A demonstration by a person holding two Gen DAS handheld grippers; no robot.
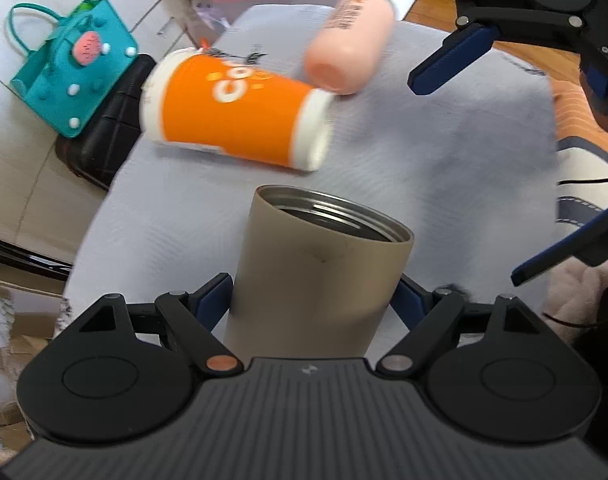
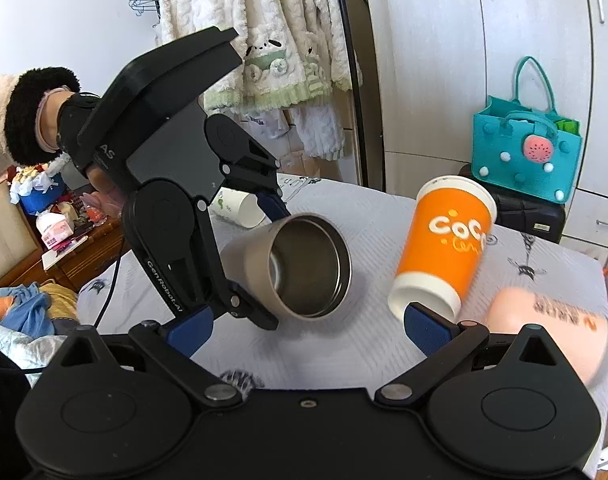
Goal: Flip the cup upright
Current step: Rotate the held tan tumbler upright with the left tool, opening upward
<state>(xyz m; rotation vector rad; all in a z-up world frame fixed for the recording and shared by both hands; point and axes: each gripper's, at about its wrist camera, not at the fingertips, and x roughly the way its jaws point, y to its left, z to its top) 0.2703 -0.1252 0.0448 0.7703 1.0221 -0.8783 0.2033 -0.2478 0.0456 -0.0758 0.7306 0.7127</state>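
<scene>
My left gripper [image 1: 311,300] is shut on a tan metal cup [image 1: 319,272] with a steel inside, holding it off the grey cloth with its open mouth pointing away from the camera. In the right wrist view the same cup [image 2: 304,268] is tilted, mouth toward the camera, held in the left gripper [image 2: 264,260]. My right gripper [image 2: 307,332] is open and empty, its right finger close to the base of an orange paper cup [image 2: 447,248] that lies on its side. The right gripper [image 1: 483,160] shows at the right in the left wrist view, jaws wide apart.
A pink bottle [image 1: 349,40] lies on the cloth beside the orange cup [image 1: 236,108]. A white paper cup [image 2: 240,208] lies behind the left gripper. A teal bag [image 1: 68,64] sits on a black case beyond the table edge. The grey cloth [image 1: 443,168] covers the table.
</scene>
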